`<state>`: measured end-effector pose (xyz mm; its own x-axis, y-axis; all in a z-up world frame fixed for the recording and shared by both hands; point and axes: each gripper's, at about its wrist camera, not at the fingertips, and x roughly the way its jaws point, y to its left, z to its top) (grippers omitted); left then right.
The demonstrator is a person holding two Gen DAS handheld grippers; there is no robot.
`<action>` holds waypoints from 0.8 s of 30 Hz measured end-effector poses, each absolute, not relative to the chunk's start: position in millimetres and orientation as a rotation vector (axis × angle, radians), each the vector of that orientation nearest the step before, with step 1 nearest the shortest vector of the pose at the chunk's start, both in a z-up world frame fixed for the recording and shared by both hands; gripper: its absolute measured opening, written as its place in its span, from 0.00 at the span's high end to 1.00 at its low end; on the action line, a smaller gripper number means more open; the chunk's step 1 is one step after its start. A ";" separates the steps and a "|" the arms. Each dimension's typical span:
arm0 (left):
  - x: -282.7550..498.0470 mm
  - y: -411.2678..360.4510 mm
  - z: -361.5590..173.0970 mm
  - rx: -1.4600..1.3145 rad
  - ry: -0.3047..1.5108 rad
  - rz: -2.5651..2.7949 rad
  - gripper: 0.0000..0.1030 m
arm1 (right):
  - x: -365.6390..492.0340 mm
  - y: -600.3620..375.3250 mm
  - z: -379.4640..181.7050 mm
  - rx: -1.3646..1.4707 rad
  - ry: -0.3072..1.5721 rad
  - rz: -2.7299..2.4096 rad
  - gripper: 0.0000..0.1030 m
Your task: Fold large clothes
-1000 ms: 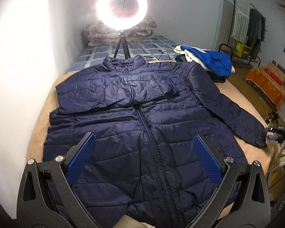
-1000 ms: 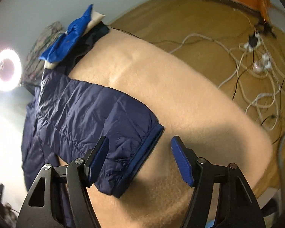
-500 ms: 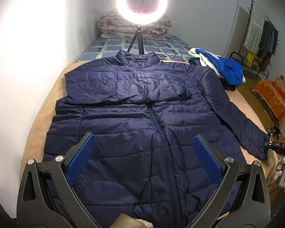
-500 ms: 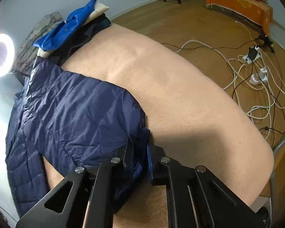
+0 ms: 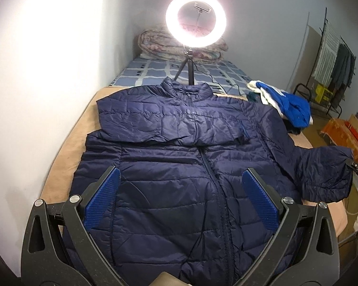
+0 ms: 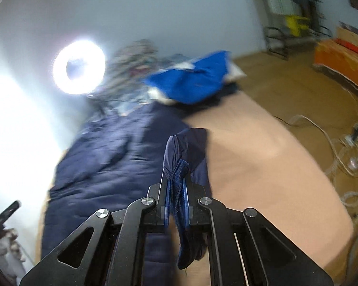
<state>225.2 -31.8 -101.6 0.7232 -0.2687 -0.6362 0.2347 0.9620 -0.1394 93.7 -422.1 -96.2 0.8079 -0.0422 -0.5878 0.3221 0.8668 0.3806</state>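
The right gripper [image 6: 176, 195] had just clamped the sleeve cuff [image 6: 179, 174] of the jacket [image 5: 179, 166] and lifted it off the bed [image 6: 262, 166]; the left gripper [image 5: 179, 197] hung with fingers spread, empty; second sleeve fold beginning.

Navy quilted jacket [image 5: 179, 166], tan blanket [image 5: 69, 147]

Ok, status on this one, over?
Right tool shut on jacket cuff, lifted. Left tool open, empty. Nothing in the way.
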 end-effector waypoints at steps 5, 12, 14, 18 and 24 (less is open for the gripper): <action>227.1 -15.6 -97.8 -0.086 0.695 -0.261 0.00 | 136.2 -359.3 -80.3 0.464 0.606 -0.038 0.93; 227.3 12.8 -96.0 -0.143 0.694 -0.214 0.00 | 207.9 -264.6 -99.8 0.444 0.694 0.153 0.93; 227.2 23.1 -95.4 -0.158 0.693 -0.192 0.00 | 229.4 -239.8 -117.8 0.448 0.748 0.191 0.93; 228.8 41.4 -94.3 -0.182 0.685 -0.151 0.00 | 263.5 -202.8 -153.0 0.410 0.831 0.227 0.93; 232.3 52.8 -96.7 -0.167 0.671 -0.104 0.00 | 284.7 -181.6 -175.5 0.348 0.868 0.284 0.90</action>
